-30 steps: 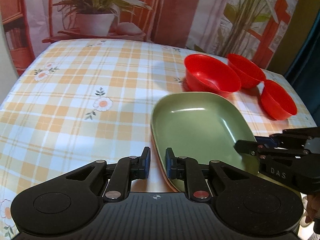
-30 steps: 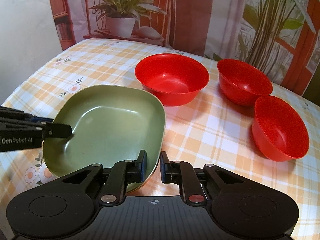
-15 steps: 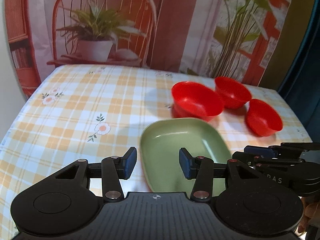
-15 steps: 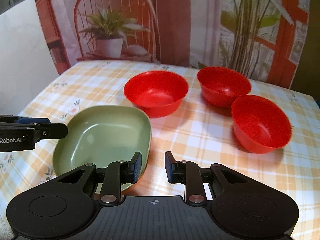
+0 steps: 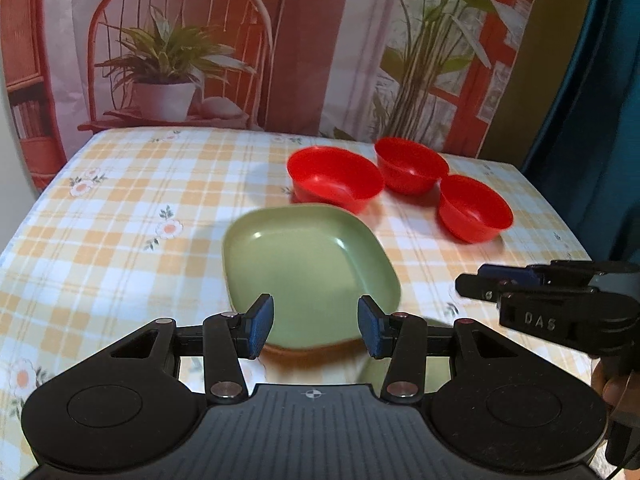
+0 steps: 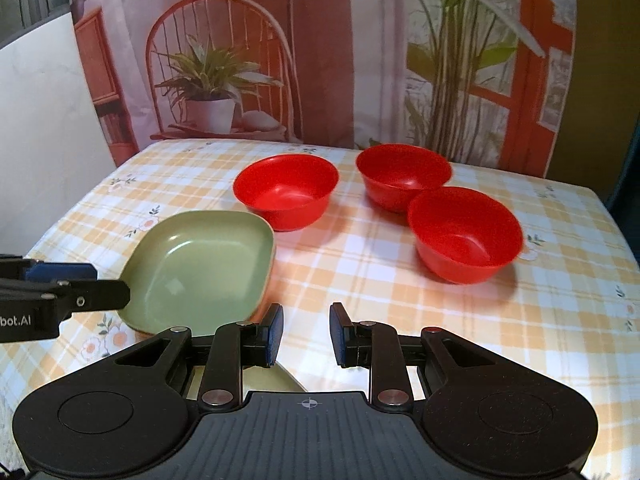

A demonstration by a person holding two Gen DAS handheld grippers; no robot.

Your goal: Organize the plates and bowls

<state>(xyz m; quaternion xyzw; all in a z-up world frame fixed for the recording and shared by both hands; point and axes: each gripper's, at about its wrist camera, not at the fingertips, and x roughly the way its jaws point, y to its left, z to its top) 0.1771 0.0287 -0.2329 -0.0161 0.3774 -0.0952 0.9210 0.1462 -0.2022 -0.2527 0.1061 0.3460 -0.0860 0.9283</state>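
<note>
A green square plate [image 5: 304, 264] lies on the checked tablecloth, stacked on another plate whose orange edge shows under it; it also shows in the right wrist view [image 6: 204, 268]. Three red bowls stand behind it: a wide one [image 5: 334, 178] [image 6: 286, 188], a far one [image 5: 410, 164] [image 6: 402, 172] and a right one [image 5: 474, 208] [image 6: 466, 232]. My left gripper [image 5: 316, 328] is open and empty, above the plate's near edge. My right gripper [image 6: 306, 334] is open and empty, right of the plate; a second green plate's rim [image 6: 276, 380] peeks beneath it.
The table [image 5: 120, 200] has a yellow checked cloth with flowers. A printed backdrop of a chair and potted plant [image 5: 168, 80] hangs behind the far edge. A dark blue curtain [image 5: 592, 80] hangs at the right. The right gripper also shows in the left view [image 5: 500, 290].
Both grippers let go of the green plate, opened and pulled back and up. The plate now rests on the table stack.
</note>
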